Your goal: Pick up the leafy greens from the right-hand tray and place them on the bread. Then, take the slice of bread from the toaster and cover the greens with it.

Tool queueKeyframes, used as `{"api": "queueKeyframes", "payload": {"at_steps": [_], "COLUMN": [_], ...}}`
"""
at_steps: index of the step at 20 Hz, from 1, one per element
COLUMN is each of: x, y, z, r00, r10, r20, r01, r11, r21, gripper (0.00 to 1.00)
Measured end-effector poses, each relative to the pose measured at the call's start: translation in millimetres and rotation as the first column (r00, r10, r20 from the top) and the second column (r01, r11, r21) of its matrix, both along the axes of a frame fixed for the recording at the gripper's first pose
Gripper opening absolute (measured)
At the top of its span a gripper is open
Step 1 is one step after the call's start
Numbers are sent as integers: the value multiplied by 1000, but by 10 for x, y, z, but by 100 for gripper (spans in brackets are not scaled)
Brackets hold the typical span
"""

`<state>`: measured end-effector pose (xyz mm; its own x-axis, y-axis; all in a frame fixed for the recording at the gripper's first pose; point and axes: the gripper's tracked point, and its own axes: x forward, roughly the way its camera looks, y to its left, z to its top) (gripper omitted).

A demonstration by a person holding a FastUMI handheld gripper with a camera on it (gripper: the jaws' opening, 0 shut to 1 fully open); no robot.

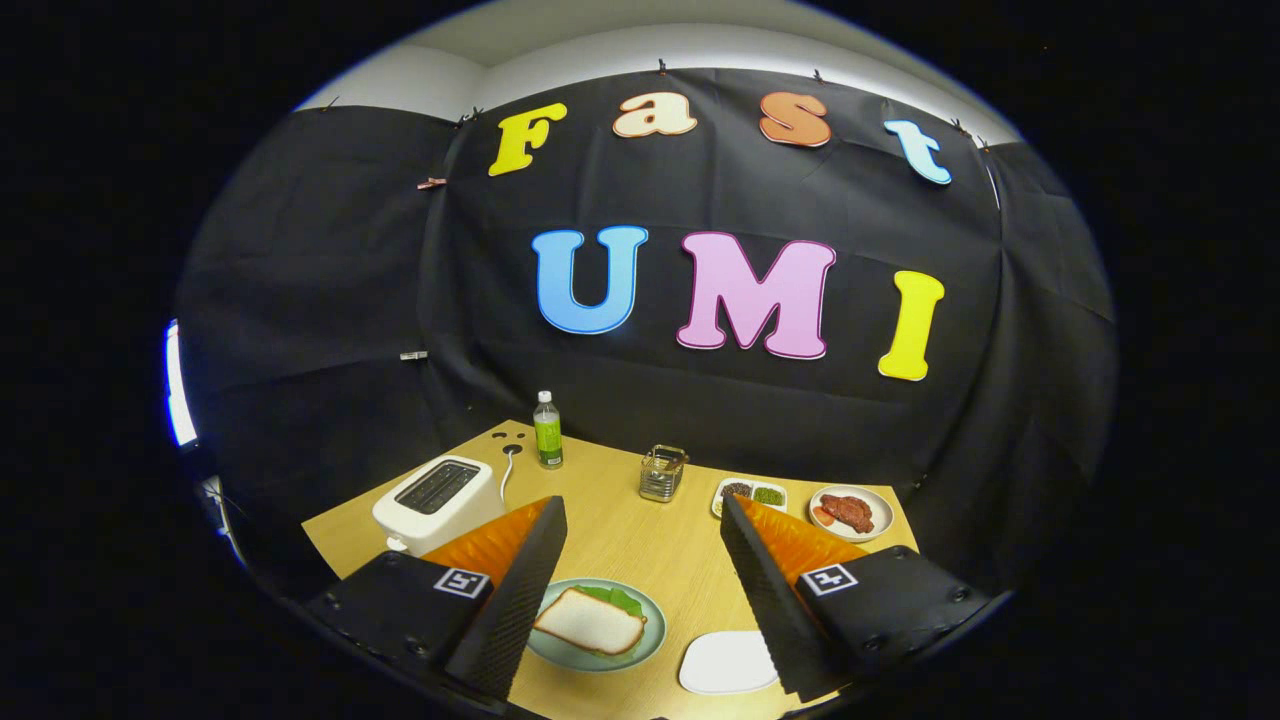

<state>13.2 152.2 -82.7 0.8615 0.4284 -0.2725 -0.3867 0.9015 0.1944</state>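
A slice of bread [588, 622] lies on a pale green plate [650, 630] near the table's front, with leafy greens [618, 598] peeking out from under its far edge. My gripper [640, 520] hovers above the table, open, its fingers wide apart and nothing between them; the plate sits below, close to the left finger [520, 590]. A white toaster [438, 500] stands beyond the left finger, its slots dark. A small white tray [728, 662] lies to the right of the plate, beside the right finger [770, 590].
A green-labelled bottle [547, 430] stands at the table's back behind the toaster. A small wire holder [662, 473] sits mid-table. A divided dish [750, 494] and a plate of meat [850, 513] lie at the back right. Black cloth walls close in the table.
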Motion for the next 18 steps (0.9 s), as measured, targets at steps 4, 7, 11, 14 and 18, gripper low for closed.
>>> {"api": "queueKeyframes", "payload": {"at_steps": [4,7,11,14,18], "x": [-78,-115,-103,-73,-41], "y": [-89,-123,-136,-143,-195], "z": [-51,-115,-139,-145,-159], "r00": [1000,999,998,997,998], "r10": [25,53,69,74,68], "r20": [12,2,5,8,11], "r01": [-25,-53,-68,-74,-68], "r11": [1000,998,997,997,998], "r21": [-12,-23,-21,-14,-16], "gripper": [97,97,97,97,97]}}
